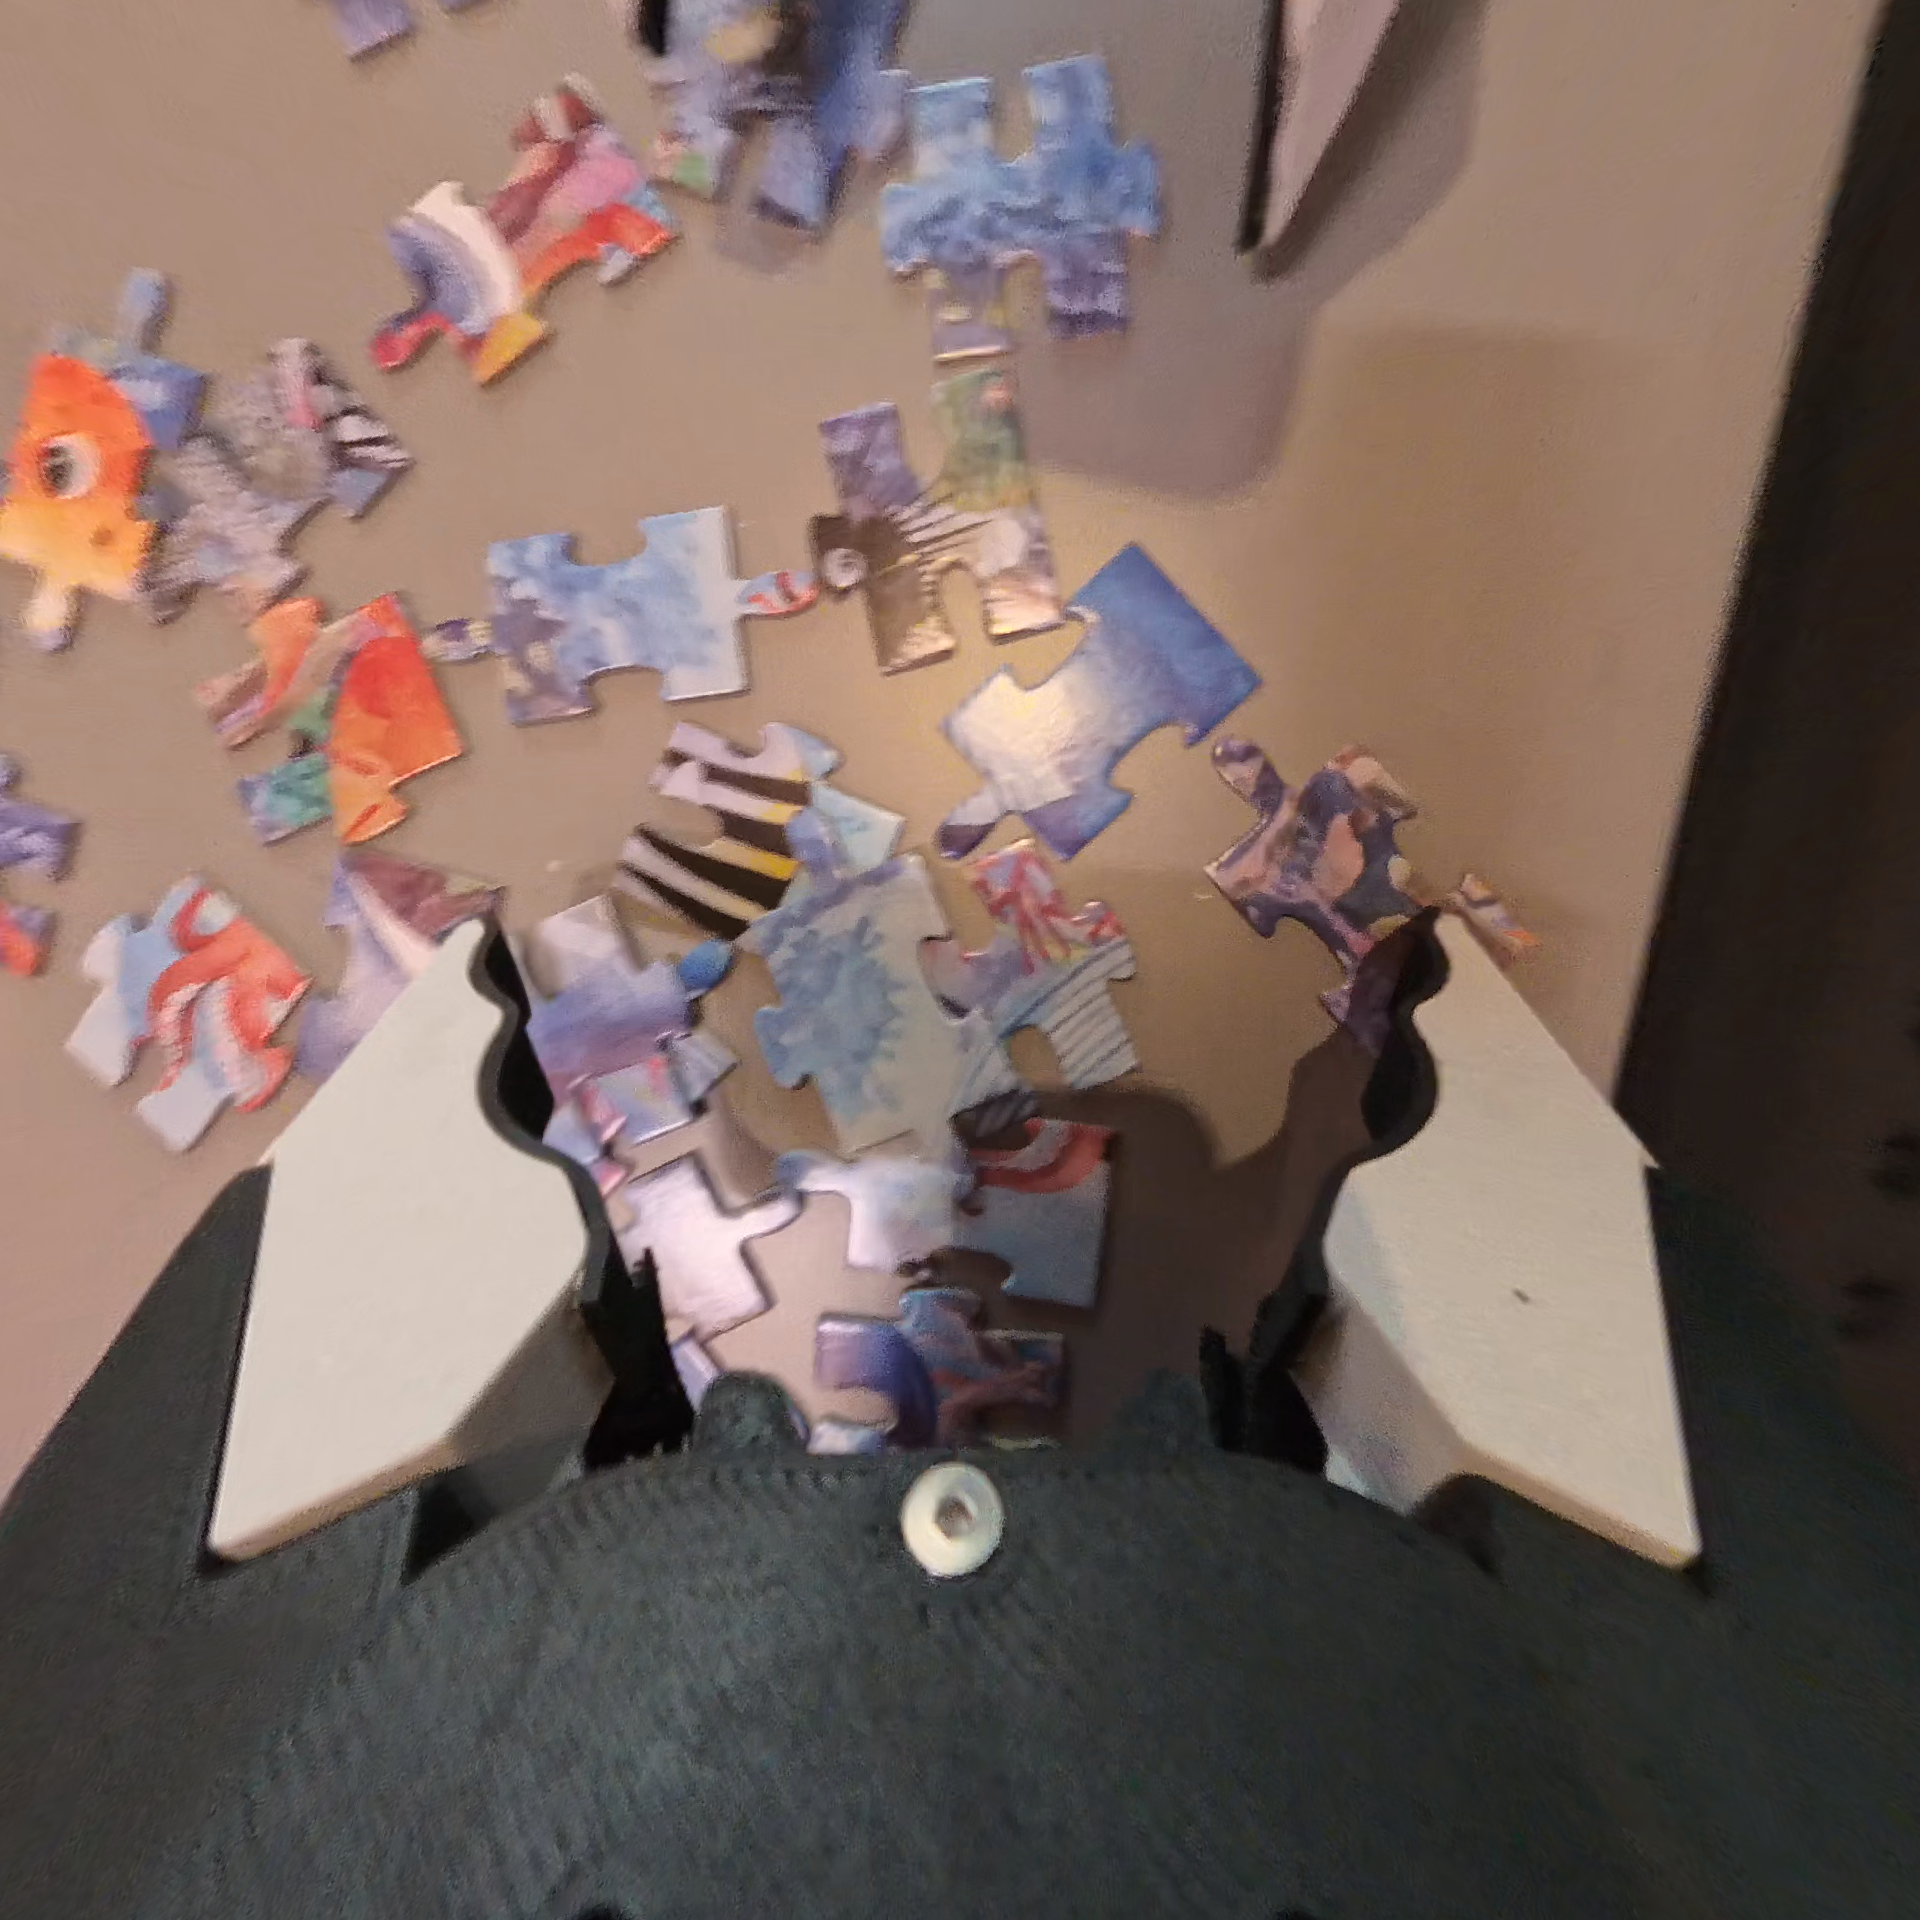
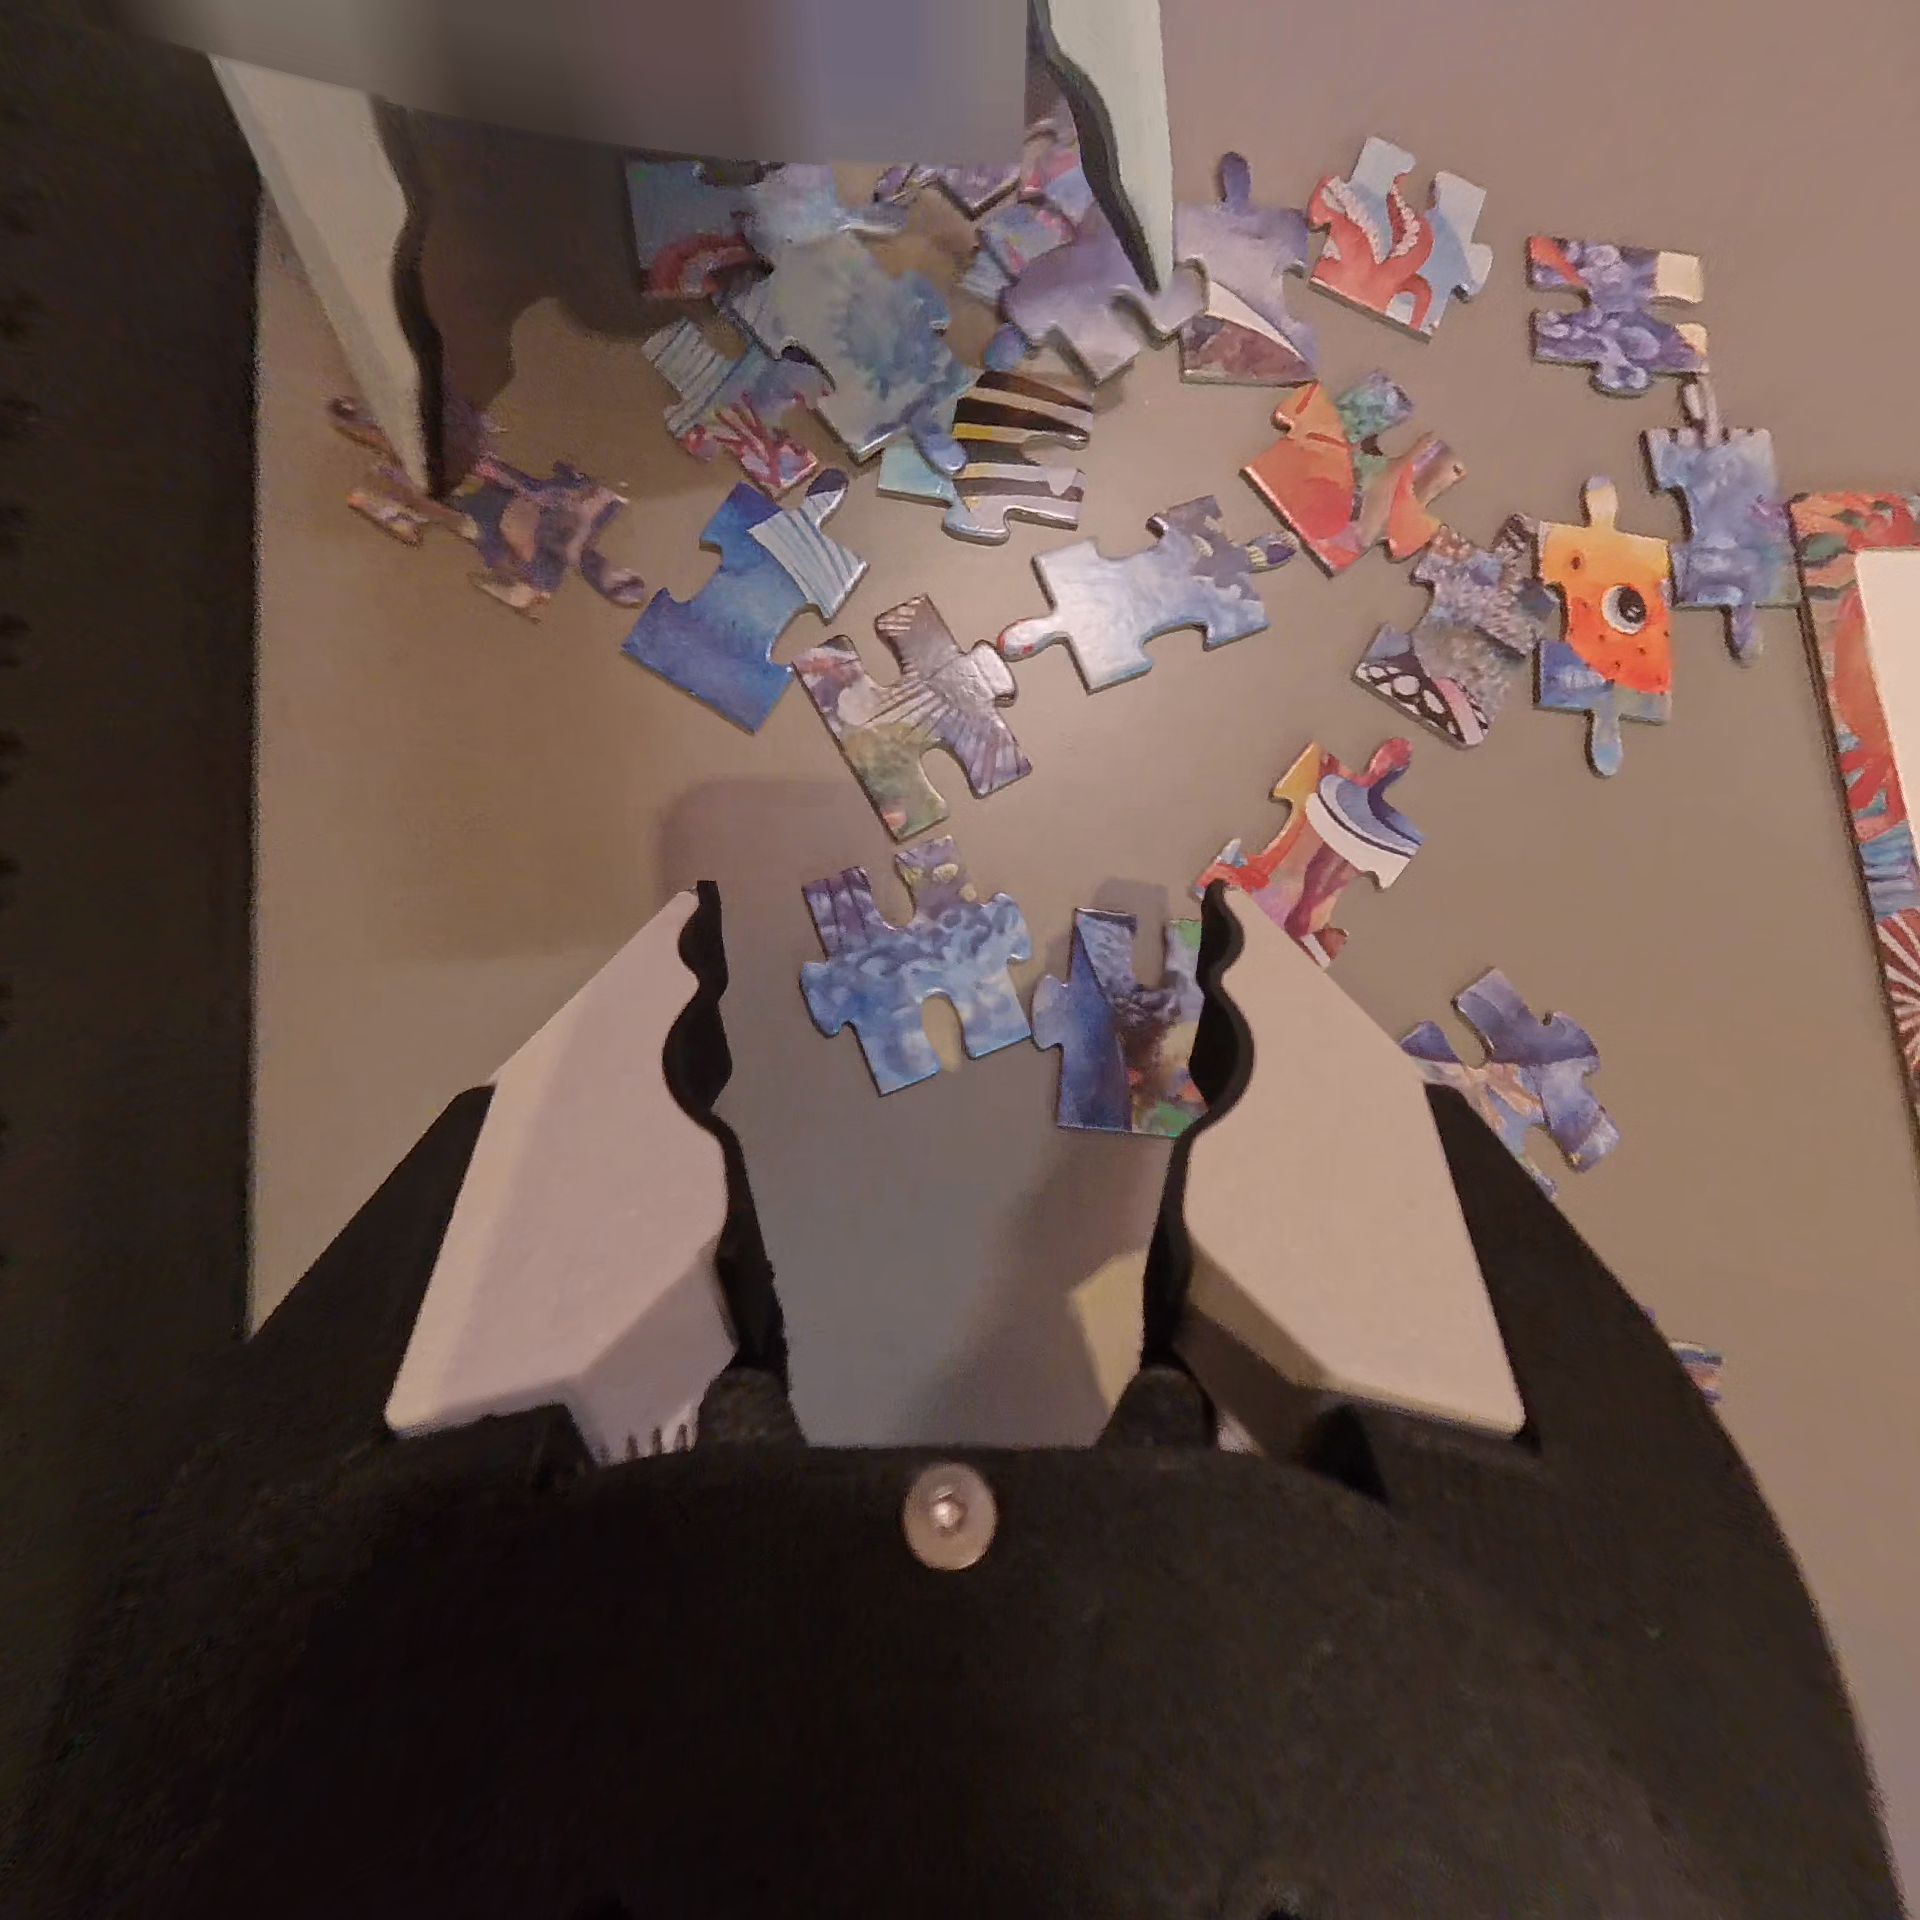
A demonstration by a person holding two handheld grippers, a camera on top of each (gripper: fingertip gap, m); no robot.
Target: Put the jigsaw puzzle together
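- Left tool (image 1: 961, 940): fingers spread wide, nothing between them; it hangs low over a heap of overlapping puzzle pieces (image 1: 831, 1049). In the right wrist view the same tool (image 2: 790, 374) shows at the far side, one fingertip down on or just above a purple piece (image 2: 520, 514) near the bench's left edge; contact cannot be told.
- Right tool (image 2: 951, 904): fingers spread wide and empty, above the bench (image 2: 520, 883), with a blue mottled piece (image 2: 914, 971) lying between the tips.
- Dark blue piece (image 2: 1122, 1039): just beside the blue mottled piece, partly under the right fingertip of the right tool.
- Loose pieces: all lie separate and face up on the grey-brown bench, none joined.
- Orange fish piece (image 2: 1605, 623): far right in the right wrist view, touching a grey scaled piece (image 2: 1465, 634).
- Striped black-and-yellow piece (image 1: 717, 831): at the far edge of the heap.
- Pale blue piece (image 1: 623, 618): middle of the bench, its tab near a grey finned piece (image 1: 925, 582).
- Puzzle frame (image 2: 1860, 727): red-patterned border at the right edge of the right wrist view.
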